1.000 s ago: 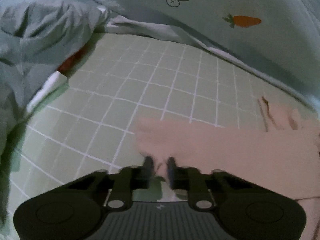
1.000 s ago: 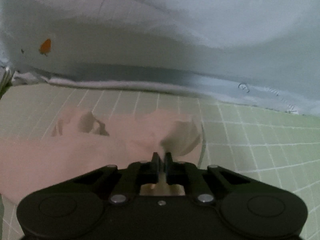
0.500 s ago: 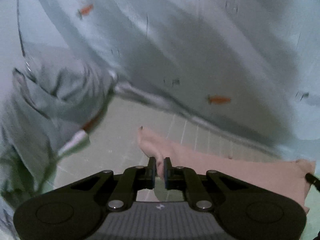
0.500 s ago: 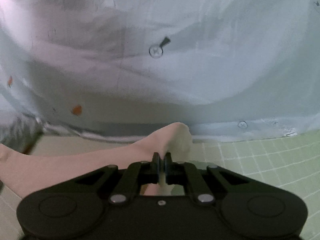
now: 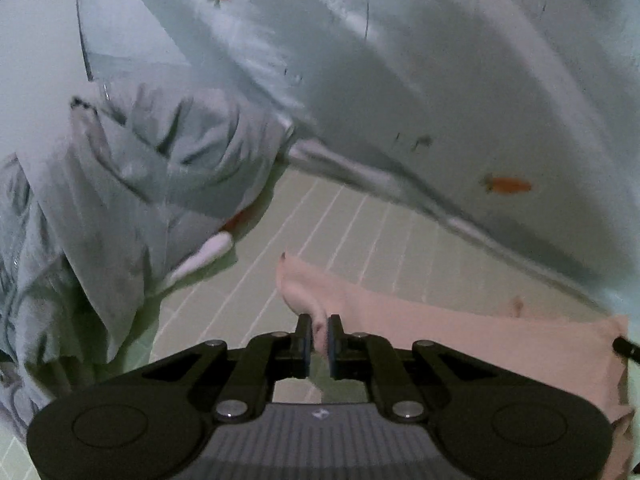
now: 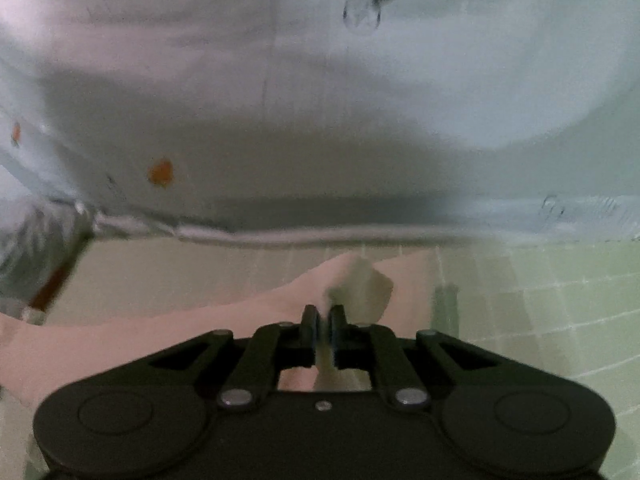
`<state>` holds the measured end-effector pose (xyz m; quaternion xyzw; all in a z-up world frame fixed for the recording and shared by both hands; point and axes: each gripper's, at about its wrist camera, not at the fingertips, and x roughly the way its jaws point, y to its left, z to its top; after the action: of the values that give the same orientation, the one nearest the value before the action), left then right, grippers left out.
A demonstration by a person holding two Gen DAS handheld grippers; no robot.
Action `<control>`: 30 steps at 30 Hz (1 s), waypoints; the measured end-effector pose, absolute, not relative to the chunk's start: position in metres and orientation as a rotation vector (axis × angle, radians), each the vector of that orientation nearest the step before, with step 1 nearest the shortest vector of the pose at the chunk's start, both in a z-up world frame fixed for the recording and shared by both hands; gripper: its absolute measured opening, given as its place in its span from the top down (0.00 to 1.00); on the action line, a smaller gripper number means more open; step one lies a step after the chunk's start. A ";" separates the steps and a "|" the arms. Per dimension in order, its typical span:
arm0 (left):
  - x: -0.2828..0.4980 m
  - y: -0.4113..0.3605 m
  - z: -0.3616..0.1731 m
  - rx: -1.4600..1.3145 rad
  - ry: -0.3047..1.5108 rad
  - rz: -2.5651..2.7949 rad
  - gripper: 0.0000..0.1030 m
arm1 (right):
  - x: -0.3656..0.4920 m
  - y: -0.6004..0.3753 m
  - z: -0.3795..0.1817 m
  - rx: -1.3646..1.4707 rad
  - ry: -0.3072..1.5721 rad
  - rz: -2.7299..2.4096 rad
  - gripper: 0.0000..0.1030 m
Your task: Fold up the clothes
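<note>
The left gripper (image 5: 318,330) pinches one end of the pink cloth (image 5: 460,332), and the cloth runs taut from it toward the right, raised clear of the green checked sheet (image 5: 360,232) — the bed, not a desk, carries everything here. At the other end the right gripper (image 6: 324,320) is pressed onto the cloth's far corner with a flap sticking up past its tips, its jaws having just eased a touch. The cloth looks thin, light and limp — it will likely sag between holds, so corners or hem edges seem the best places to grip.
</note>
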<state>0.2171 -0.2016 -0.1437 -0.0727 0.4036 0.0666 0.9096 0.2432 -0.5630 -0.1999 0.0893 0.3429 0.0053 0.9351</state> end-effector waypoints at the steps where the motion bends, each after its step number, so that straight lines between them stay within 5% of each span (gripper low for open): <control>1: 0.220 -0.200 -0.152 -0.150 0.850 0.143 0.91 | 0.249 -0.560 -0.208 0.168 0.726 0.006 0.90; 3: 0.224 -0.196 -0.171 -0.148 0.894 0.170 0.91 | 0.261 -0.554 -0.221 0.135 0.774 -0.005 0.87; 5: 0.227 -0.191 -0.189 -0.150 0.938 0.191 0.91 | 0.269 -0.551 -0.228 0.123 0.810 -0.016 0.65; 7: 0.229 -0.187 -0.202 -0.164 0.979 0.194 0.90 | 0.273 -0.551 -0.231 0.116 0.834 -0.028 0.60; 9: 0.226 -0.186 -0.208 -0.167 0.996 0.176 0.85 | 0.268 -0.550 -0.221 0.117 0.823 -0.033 0.43; 11: 0.219 -0.189 -0.203 -0.154 0.978 0.148 0.81 | 0.252 -0.546 -0.205 0.109 0.775 -0.067 0.12; 13: 0.212 -0.194 -0.196 -0.145 0.959 0.118 0.58 | 0.225 -0.550 -0.195 0.084 0.725 -0.133 0.03; 16: 0.198 -0.203 -0.181 -0.163 0.919 0.063 0.32 | 0.185 -0.557 -0.185 0.058 0.720 -0.196 0.02; 22: 0.164 -0.237 -0.158 -0.162 0.898 -0.053 0.30 | 0.081 -0.548 -0.191 -0.007 0.764 -0.230 0.04; 30: 0.103 -0.270 -0.143 -0.125 0.907 -0.188 0.29 | 0.014 -0.509 -0.209 -0.053 0.830 -0.147 0.60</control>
<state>0.1029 -0.2702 -0.1428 -0.0602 0.4372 -0.0905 0.8928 0.0142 -0.5087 -0.2093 -0.0256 0.4026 -0.0712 0.9122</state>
